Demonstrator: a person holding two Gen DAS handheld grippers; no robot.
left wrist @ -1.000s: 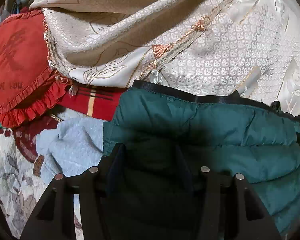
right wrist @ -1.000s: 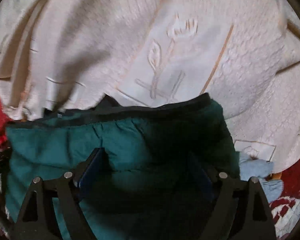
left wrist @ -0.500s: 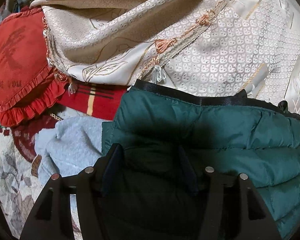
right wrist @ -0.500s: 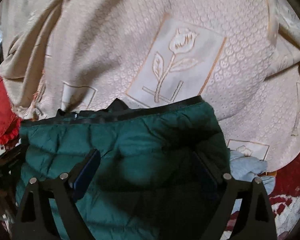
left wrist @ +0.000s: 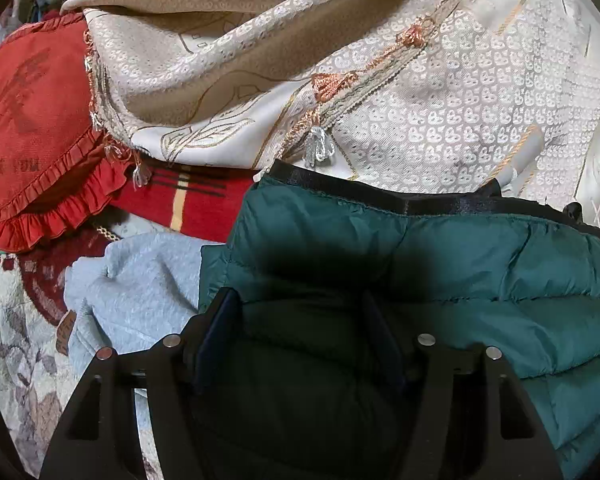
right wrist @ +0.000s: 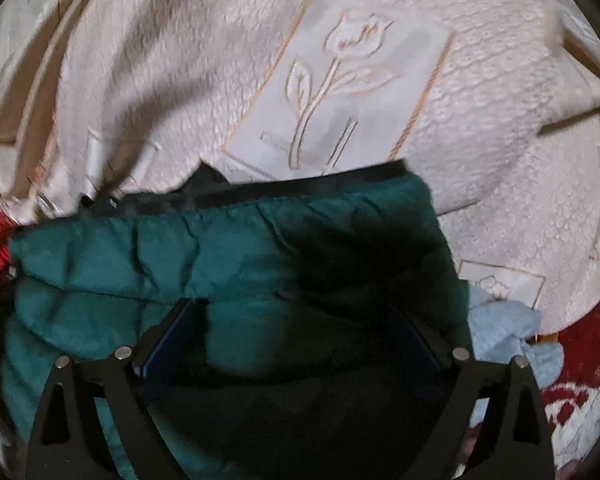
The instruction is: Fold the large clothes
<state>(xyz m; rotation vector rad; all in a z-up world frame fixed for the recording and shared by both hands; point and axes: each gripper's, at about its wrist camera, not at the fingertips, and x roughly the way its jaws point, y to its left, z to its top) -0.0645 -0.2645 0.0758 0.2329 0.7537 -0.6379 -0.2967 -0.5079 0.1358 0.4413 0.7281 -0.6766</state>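
A dark green quilted puffer jacket with a black trimmed edge lies folded over soft furnishings. My left gripper is open, its dark fingers spread over the jacket's left part. In the right wrist view the same jacket fills the lower half. My right gripper is also open, its blue-padded fingers resting on the jacket's right part. Neither gripper pinches the fabric.
A cream embroidered cloth with tassels and tulip motifs lies behind the jacket. A red ruffled cushion, a red striped cloth and a light blue garment lie to the left. The blue garment also shows at the right.
Both grippers have shifted slightly over the jacket; the right view has tilted so the jacket's black edge sits lower in frame. Both stay open.
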